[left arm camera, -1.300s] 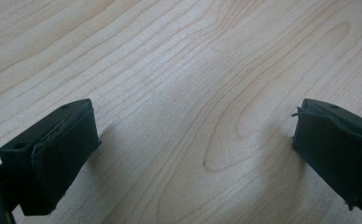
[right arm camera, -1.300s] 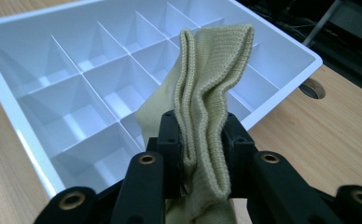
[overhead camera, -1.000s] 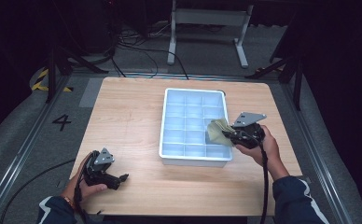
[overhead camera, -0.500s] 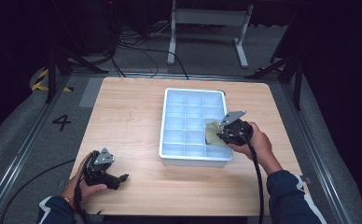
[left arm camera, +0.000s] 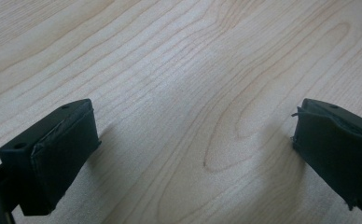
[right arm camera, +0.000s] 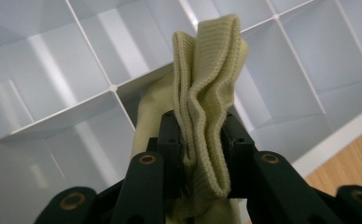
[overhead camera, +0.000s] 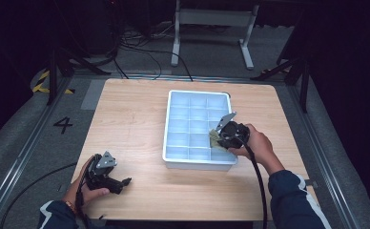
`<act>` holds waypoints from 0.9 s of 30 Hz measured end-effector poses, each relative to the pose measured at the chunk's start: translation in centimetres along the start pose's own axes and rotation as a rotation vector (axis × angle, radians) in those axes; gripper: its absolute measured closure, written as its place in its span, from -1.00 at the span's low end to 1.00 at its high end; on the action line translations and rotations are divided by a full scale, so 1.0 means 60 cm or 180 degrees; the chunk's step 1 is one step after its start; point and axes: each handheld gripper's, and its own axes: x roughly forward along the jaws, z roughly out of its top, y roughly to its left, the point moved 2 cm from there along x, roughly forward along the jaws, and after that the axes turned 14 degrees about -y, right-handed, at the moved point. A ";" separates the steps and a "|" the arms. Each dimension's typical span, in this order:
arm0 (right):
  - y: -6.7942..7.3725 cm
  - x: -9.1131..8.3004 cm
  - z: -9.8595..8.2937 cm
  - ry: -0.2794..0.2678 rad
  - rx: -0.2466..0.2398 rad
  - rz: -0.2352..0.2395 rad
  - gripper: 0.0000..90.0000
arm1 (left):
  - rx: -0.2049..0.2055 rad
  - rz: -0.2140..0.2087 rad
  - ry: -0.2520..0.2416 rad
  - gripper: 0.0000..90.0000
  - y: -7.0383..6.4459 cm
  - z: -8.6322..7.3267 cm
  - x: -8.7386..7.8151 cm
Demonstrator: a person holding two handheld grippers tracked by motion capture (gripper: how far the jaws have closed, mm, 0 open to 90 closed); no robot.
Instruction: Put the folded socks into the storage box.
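My right hand-held gripper (right arm camera: 195,140) has its jaws clamped on a folded yellow-green ribbed cloth (right arm camera: 207,88), pinched upright between them. I see it over the white divided tray (overhead camera: 173,143), above the compartments near the tray's near-right corner; can't tell if the cloth touches a divider. My left hand-held gripper (left arm camera: 193,154) is wide open and holding nothing, low over bare tabletop (left arm camera: 179,60) at the near-left, well apart from the tray.
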 end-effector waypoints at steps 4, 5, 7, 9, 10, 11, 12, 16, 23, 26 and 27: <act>0.000 0.007 0.002 0.0065 0.0003 0.0028 0.64 | 0.0007 -0.0002 0.0001 -1.00 0.000 0.000 0.000; -0.001 0.009 0.002 0.0074 0.0015 0.0051 0.64 | 0.0008 -0.0003 0.0001 -1.00 0.000 0.000 0.000; -0.003 0.012 0.002 0.0100 0.0025 0.0078 0.64 | 0.0008 -0.0002 0.0000 -1.00 0.000 0.000 0.000; -0.003 0.016 0.003 0.0146 0.0021 0.0083 0.64 | 0.0000 0.0000 -0.0001 -1.00 0.000 0.000 0.000; -0.003 0.018 0.004 0.0179 0.0015 0.0083 0.64 | 0.0008 -0.0002 0.0000 -1.00 0.000 0.000 0.000; -0.003 0.020 0.005 0.0204 -0.0001 0.0088 0.64 | 0.0008 -0.0003 0.0000 -1.00 0.000 0.000 0.000; -0.003 0.022 0.006 0.0229 -0.0014 0.0089 0.64 | 0.0008 -0.0003 0.0001 -1.00 0.000 0.000 0.000; -0.004 0.027 0.010 0.0303 -0.0055 0.0109 0.64 | 0.0007 -0.0003 0.0000 -1.00 0.000 0.000 0.000; -0.003 0.043 0.009 0.0441 -0.0098 0.0102 0.64 | 0.0008 -0.0001 0.0001 -1.00 0.000 0.000 0.000; -0.001 0.048 0.010 0.0517 -0.0143 0.0106 0.64 | 0.0007 -0.0002 0.0000 -1.00 0.000 0.000 0.000; -0.001 0.048 0.010 0.0517 -0.0143 0.0106 0.64 | 0.0007 -0.0002 0.0000 -1.00 0.000 0.000 0.000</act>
